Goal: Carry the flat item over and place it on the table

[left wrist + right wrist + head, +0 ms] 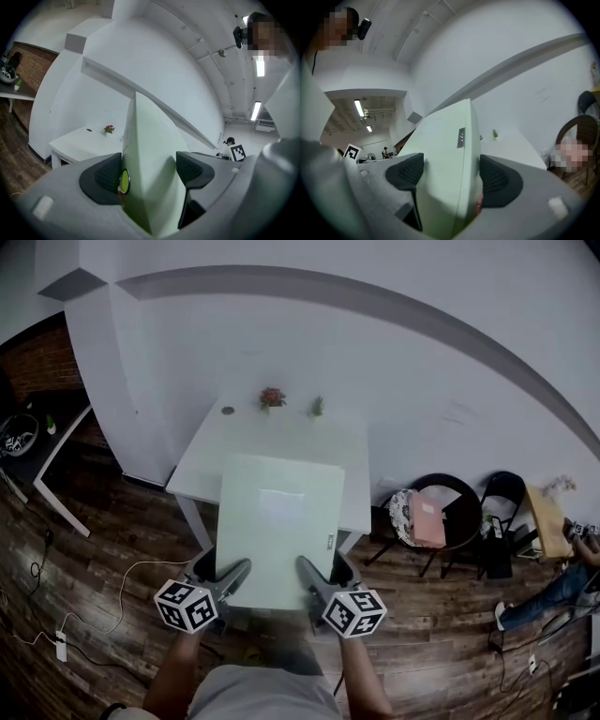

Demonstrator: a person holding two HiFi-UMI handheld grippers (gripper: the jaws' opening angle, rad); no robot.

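A pale green flat board (279, 521) is held level in front of me, its far part over the white table (211, 451). My left gripper (230, 576) is shut on its near left edge and my right gripper (311, 576) on its near right edge. In the left gripper view the flat board (150, 164) runs edge-on between the black pads (101, 177) of the left gripper (150, 176). The right gripper view has the flat board (445, 164) pinched in the right gripper (450, 178), a small grey label on its side. The white table (77, 140) lies ahead.
On the table's far edge stand a small pink flower (272, 397) and a little green plant (317, 408). Black chairs (450, 512) with a pink item stand to the right, a dark desk (42, 451) to the left. Cables (56, 638) trail over the wooden floor.
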